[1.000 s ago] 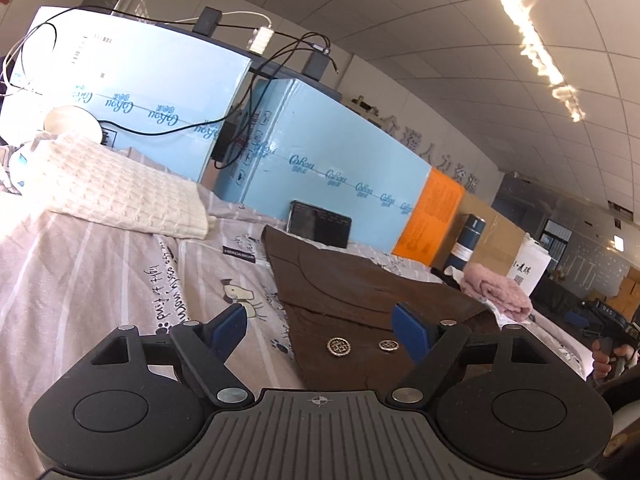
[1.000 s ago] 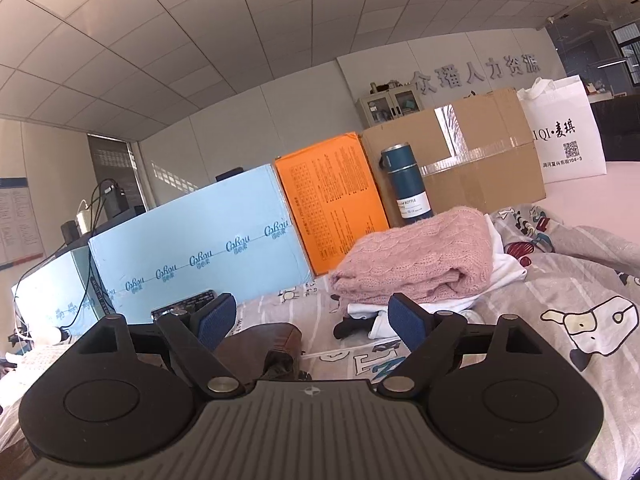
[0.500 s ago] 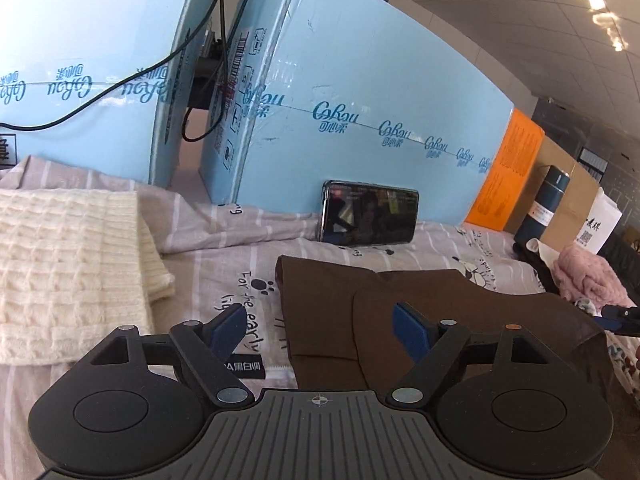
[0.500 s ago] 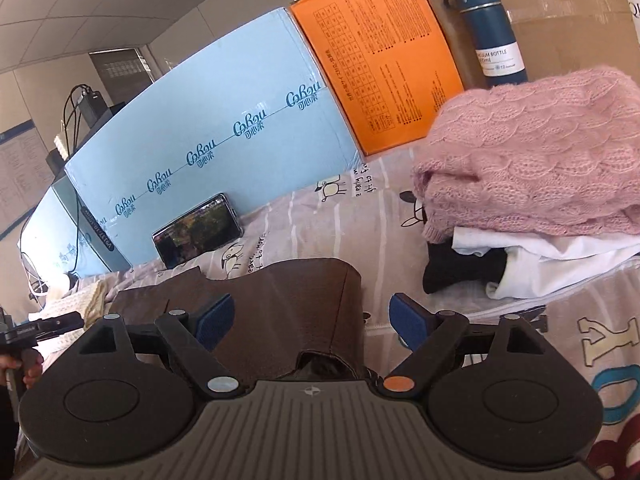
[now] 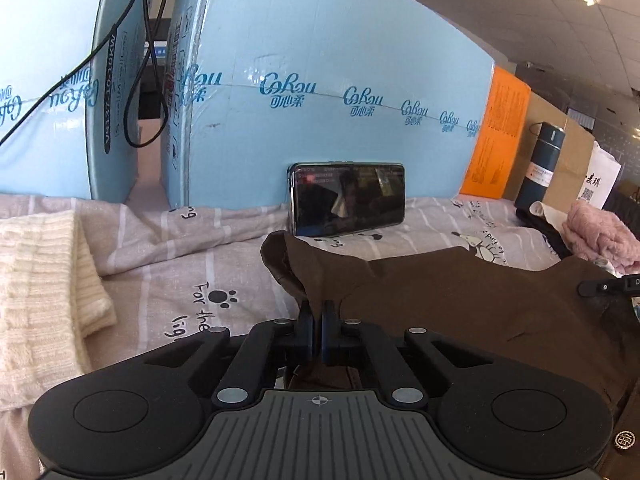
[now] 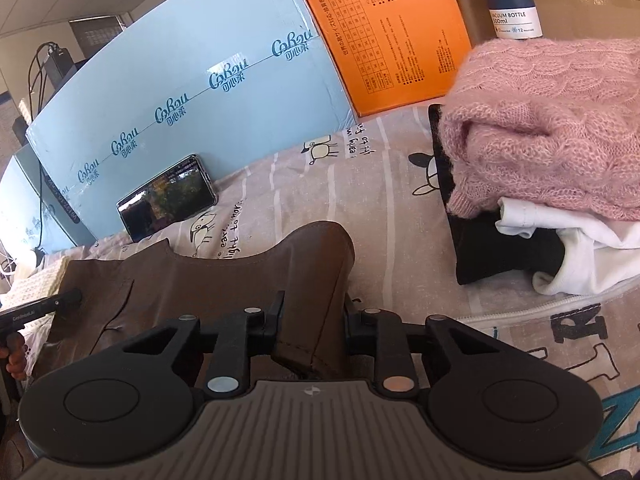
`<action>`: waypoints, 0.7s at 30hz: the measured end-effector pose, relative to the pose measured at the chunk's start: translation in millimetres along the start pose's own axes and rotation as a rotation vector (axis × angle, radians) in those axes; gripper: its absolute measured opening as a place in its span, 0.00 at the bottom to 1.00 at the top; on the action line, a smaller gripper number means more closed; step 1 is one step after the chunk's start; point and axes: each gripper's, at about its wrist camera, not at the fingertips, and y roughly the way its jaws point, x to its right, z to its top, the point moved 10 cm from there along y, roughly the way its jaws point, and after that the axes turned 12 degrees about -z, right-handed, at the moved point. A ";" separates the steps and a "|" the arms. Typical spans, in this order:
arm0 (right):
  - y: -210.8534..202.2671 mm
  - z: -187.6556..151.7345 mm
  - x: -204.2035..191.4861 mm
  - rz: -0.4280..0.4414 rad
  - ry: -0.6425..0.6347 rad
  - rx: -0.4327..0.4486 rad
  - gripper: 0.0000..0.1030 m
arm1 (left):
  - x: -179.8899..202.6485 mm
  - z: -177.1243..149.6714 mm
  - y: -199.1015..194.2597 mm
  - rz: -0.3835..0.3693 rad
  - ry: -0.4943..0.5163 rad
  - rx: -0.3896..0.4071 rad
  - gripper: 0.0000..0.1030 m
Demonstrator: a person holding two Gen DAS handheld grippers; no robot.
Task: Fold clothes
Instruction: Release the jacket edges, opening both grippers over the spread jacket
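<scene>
Both tilted downward over the bed's cartoon-printed sheet point(image 5: 208, 264), the left hand-held gripper point(image 5: 318, 312) has just clamped one corner of the brown fabric garment point(image 5: 460, 292) directly ahead, while the right hand-held gripper point(image 6: 310, 312) has just been closing on the opposite folded corner.

Both grippers' jaws have just closed onto the brown garment point(image 5: 460, 292).

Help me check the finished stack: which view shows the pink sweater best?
The right wrist view: the pink sweater fills its upper right, lying on folded white and black clothes. The left wrist view catches only a small part at the right edge.
</scene>
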 end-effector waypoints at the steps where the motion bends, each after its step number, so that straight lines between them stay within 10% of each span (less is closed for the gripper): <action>1: -1.0 3.3 -4.3 0.000 -0.014 0.013 0.18 | 4.3 3.4 -6.5 0.008 0.013 0.023 0.02; 8: -2.2 49.6 -64.3 0.038 -0.215 0.152 0.15 | -11.6 39.2 -41.2 0.151 0.055 0.117 0.02; 15: 48.3 50.4 -64.9 -0.006 -0.218 0.054 0.18 | -45.2 12.5 -15.8 0.195 -0.039 -0.015 0.04; 21: 57.7 37.6 -32.4 -0.057 -0.140 0.017 0.52 | -58.7 1.4 -27.4 0.170 -0.151 0.026 0.37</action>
